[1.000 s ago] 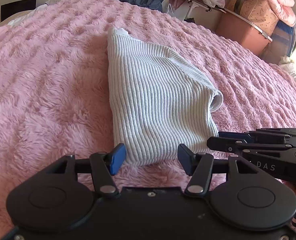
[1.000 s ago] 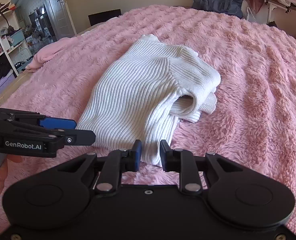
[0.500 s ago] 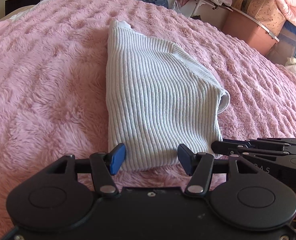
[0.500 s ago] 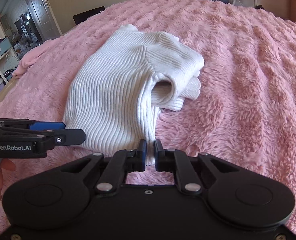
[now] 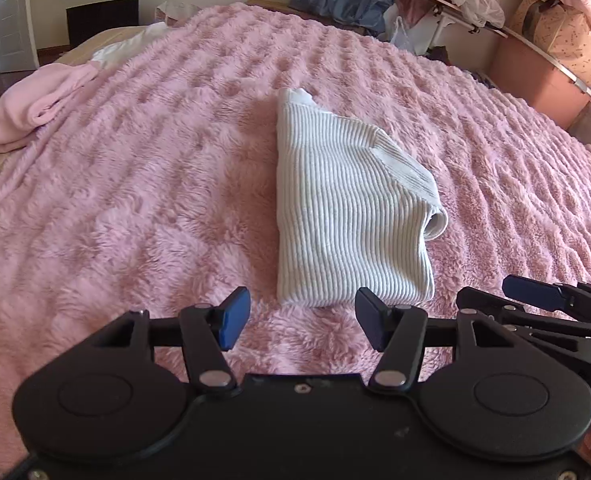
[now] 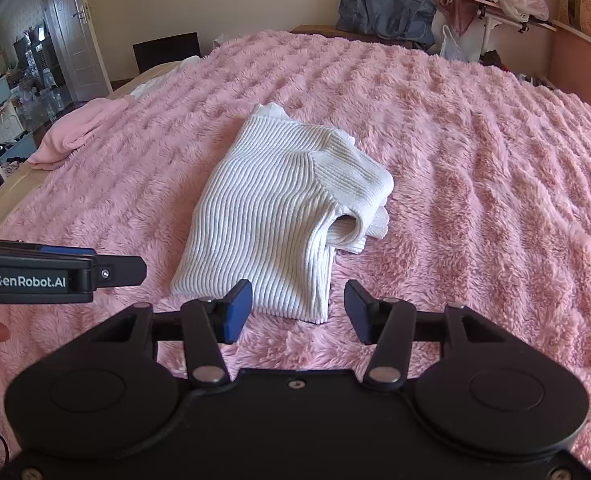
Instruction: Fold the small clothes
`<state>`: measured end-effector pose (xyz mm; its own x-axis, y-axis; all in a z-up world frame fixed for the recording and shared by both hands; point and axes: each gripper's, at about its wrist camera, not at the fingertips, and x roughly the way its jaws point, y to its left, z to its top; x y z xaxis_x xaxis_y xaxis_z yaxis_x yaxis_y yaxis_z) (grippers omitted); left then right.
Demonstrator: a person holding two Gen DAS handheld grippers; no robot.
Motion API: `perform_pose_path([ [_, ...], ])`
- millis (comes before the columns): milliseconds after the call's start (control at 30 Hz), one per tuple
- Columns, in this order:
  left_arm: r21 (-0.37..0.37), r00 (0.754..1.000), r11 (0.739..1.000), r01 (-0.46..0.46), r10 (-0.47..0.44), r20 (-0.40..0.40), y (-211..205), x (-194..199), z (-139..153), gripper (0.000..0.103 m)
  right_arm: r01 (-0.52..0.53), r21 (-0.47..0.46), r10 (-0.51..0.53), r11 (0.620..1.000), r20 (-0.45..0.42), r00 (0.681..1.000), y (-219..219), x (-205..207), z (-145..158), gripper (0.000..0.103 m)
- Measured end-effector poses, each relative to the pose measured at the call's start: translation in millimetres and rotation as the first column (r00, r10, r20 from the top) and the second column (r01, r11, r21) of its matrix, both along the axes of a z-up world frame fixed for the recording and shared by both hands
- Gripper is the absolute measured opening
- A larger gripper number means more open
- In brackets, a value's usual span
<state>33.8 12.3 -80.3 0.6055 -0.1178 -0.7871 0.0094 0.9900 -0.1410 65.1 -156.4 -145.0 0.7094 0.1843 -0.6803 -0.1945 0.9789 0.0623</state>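
A white ribbed sweater point(image 5: 343, 216) lies folded on the pink fluffy blanket point(image 5: 135, 200); it also shows in the right wrist view point(image 6: 279, 216), with a sleeve cuff sticking out at its right side. My left gripper point(image 5: 301, 318) is open and empty, just short of the sweater's near edge. My right gripper point(image 6: 297, 312) is open and empty, also just short of the near edge. Each gripper shows side-on in the other's view, the right one point(image 5: 535, 300) and the left one point(image 6: 75, 274).
A folded pink garment point(image 5: 35, 104) lies at the bed's left edge. A dark blue bag point(image 6: 387, 12), a rack with clothes and boxes point(image 5: 543, 60) stand beyond the bed's far side. A door and shelves point(image 6: 15, 80) are at left.
Both grippers have pulled back from the sweater, which now lies farther off. The right gripper, nearly shut at the sweater's near edge, has opened wide.
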Motion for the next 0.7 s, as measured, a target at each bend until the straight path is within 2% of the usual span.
perform_pose_path([
  [300,0.037,0.998,0.999,-0.037,0.039,-0.039,1,-31,16,0.062,-0.006,-0.039,0.004,0.999,-0.035,0.999,15,-28,15,0.059],
  [700,0.09,0.997,0.996,-0.017,0.023,-0.07,-16,-53,29,0.063,0.005,-0.033,-0.007,0.999,-0.06,0.998,13,-44,22,0.065],
])
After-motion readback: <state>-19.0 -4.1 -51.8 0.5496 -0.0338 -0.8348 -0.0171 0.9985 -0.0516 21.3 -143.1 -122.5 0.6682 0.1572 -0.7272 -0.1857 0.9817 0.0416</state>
